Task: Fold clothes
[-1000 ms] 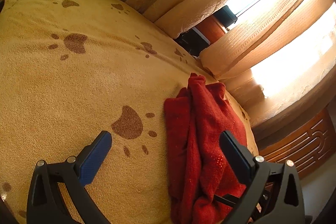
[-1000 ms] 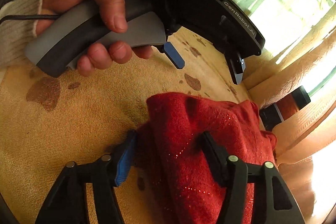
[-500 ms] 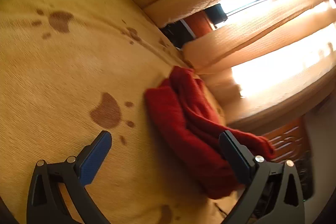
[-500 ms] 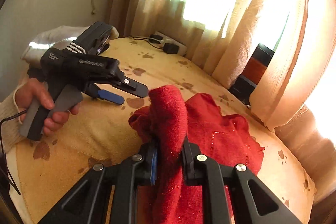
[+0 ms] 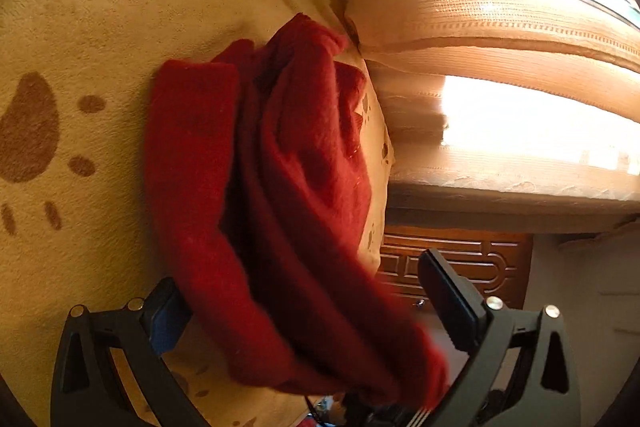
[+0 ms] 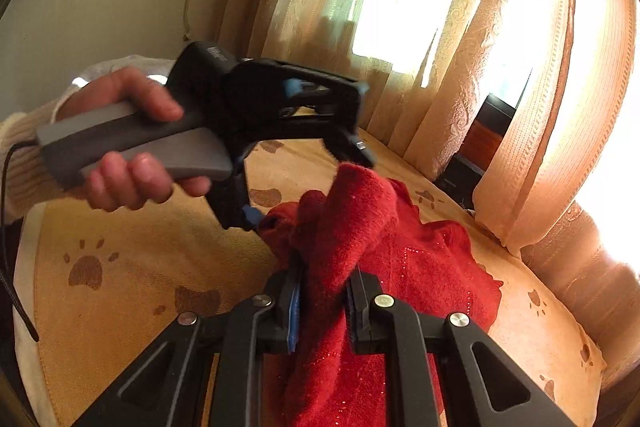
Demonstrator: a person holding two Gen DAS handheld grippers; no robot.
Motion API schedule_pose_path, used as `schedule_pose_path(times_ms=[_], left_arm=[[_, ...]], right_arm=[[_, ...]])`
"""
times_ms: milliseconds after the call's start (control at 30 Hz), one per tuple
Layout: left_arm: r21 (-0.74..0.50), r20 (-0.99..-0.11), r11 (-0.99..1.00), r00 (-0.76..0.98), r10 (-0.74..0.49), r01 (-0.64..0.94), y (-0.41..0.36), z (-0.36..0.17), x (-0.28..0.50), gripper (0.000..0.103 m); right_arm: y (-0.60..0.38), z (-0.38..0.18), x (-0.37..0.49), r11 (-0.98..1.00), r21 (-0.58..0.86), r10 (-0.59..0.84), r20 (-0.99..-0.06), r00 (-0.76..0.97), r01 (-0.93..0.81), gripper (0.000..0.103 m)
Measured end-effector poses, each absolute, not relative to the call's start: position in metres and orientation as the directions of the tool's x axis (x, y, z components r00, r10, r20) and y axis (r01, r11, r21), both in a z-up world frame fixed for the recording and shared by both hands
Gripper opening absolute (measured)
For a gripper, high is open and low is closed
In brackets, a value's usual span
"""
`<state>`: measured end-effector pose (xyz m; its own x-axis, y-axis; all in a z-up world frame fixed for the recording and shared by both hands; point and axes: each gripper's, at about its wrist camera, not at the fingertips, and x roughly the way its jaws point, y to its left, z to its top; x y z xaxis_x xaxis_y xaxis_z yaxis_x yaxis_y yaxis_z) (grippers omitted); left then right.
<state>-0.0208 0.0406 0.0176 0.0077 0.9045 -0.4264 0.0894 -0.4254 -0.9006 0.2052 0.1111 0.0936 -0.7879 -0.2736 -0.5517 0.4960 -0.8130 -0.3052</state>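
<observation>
the red sweater lies bunched near the edge of a bed, with one fold lifted off the surface. in the right wrist view its long axis runs from the camera away toward the curtain side, and the raised fold stands nearly upright with its rounded top pointing up. the right gripper has just closed its jaws on that fold, and the pads press the cloth from both sides. the left gripper is wide, its jaws standing either side of the hanging cloth; a hand in a cream sleeve holds its grey handle. whether its pads touch the cloth i cannot tell. the sweater rests on a yellow blanket printed with brown paw marks. beige curtains hang over a bright window, with a dark speaker at their foot and carved brown wood beyond the bed's edge.
</observation>
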Motion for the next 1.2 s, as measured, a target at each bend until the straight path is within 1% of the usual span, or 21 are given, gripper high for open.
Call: schedule_pose_path(times_ms=[200, 267, 300, 333, 367, 400, 433, 467, 500, 533, 567, 600, 633, 733, 767, 833, 967, 1067, 1200], left_arm=[[-0.863, -0.499, -0.499, 0.027, 0.866, 0.083, 0.064, 0.009, -0.036, 0.103], [-0.863, -0.499, -0.5, 0.023, 0.866, 0.075, 0.065, 0.006, -0.039, 0.102], [-0.863, -0.499, -0.5, 0.021, 0.866, 0.071, 0.065, 0.004, -0.041, 0.099], [-0.849, -0.527, -0.526, 0.009, 0.85, 0.053, 0.064, 0.006, -0.042, 0.084], [-0.828, -0.56, -0.56, 0.001, 0.829, 0.035, 0.064, 0.006, -0.043, 0.072], [-0.82, -0.572, -0.572, 0.001, 0.82, 0.024, 0.064, 0.003, -0.044, 0.057], [-0.822, -0.569, -0.569, 0.0, 0.822, 0.017, 0.063, 0.002, -0.044, 0.054], [-0.825, -0.565, -0.565, -0.002, 0.825, 0.01, 0.062, 0.002, -0.044, 0.05], [-0.827, -0.562, -0.562, -0.003, 0.827, 0.004, 0.061, 0.001, -0.044, 0.049], [-0.831, -0.556, -0.556, -0.005, 0.831, -0.001, 0.06, 0.001, -0.045, 0.047], [-0.835, -0.551, -0.551, -0.006, 0.835, -0.005, 0.06, 0.001, -0.045, 0.047], [-0.84, -0.542, -0.542, -0.006, 0.84, -0.005, 0.059, -0.001, -0.045, 0.047], [-0.85, -0.526, -0.526, -0.005, 0.85, 0.004, 0.057, -0.003, -0.045, 0.046], [-0.875, -0.484, -0.483, -0.007, 0.875, 0.023, 0.051, -0.009, -0.047, 0.043], [-0.88, -0.474, -0.474, -0.009, 0.88, 0.023, 0.051, -0.011, -0.048, 0.042], [-0.886, -0.463, -0.463, -0.014, 0.886, 0.017, 0.051, -0.012, -0.049, 0.04], [-0.887, -0.461, -0.461, -0.015, 0.887, 0.001, 0.055, -0.01, -0.051, 0.039], [-0.891, -0.453, -0.453, -0.007, 0.891, -0.005, 0.055, -0.009, -0.053, 0.038], [-0.9, -0.435, -0.435, -0.001, 0.901, -0.019, 0.053, -0.009, -0.055, 0.036]], right_arm=[[0.105, 0.083, 0.213, -0.785, -0.33, -0.3, -0.537, -0.788, 0.524, 0.018], [0.101, 0.078, 0.214, -0.762, -0.328, -0.325, -0.553, -0.767, 0.559, 0.019], [0.099, 0.075, 0.215, -0.749, -0.32, -0.339, -0.567, -0.751, 0.58, 0.019], [0.102, 0.075, 0.217, -0.752, -0.308, -0.35, -0.563, -0.748, 0.583, 0.019], [0.105, 0.075, 0.218, -0.756, -0.294, -0.361, -0.558, -0.747, 0.585, 0.022], [0.115, 0.079, 0.22, -0.779, -0.25, -0.38, -0.542, -0.749, 0.576, 0.023], [0.127, 0.083, 0.222, -0.8, -0.202, -0.398, -0.525, -0.752, 0.565, 0.025], [0.138, 0.088, 0.223, -0.819, -0.154, -0.415, -0.507, -0.755, 0.553, 0.033], [0.157, 0.093, 0.223, -0.855, -0.088, -0.413, -0.481, -0.774, 0.511, 0.041], [0.177, 0.099, 0.223, -0.886, -0.019, -0.406, -0.454, -0.793, 0.464, 0.065], [0.201, 0.104, 0.225, -0.91, 0.063, -0.396, -0.42, -0.817, 0.409, 0.084], [0.226, 0.106, 0.222, -0.924, 0.152, -0.381, -0.404, -0.831, 0.35, 0.087], [0.251, 0.108, 0.218, -0.927, 0.24, -0.365, -0.391, -0.845, 0.289, 0.087], [0.314, 0.098, 0.188, -0.872, 0.474, -0.369, -0.469, -0.802, 0.124, 0.087], [0.325, 0.092, 0.177, -0.859, 0.504, -0.372, -0.491, -0.788, 0.092, 0.087], [0.341, 0.081, 0.157, -0.83, 0.557, -0.387, -0.525, -0.758, 0.037, 0.087], [0.338, 0.052, 0.117, -0.747, 0.665, -0.499, -0.555, -0.665, 0.006, 0.087], [0.326, 0.036, 0.099, -0.717, 0.697, -0.547, -0.565, -0.618, -0.002, 0.086], [0.306, 0.025, 0.079, -0.73, 0.684, -0.557, -0.596, -0.578, -0.003, 0.086]])
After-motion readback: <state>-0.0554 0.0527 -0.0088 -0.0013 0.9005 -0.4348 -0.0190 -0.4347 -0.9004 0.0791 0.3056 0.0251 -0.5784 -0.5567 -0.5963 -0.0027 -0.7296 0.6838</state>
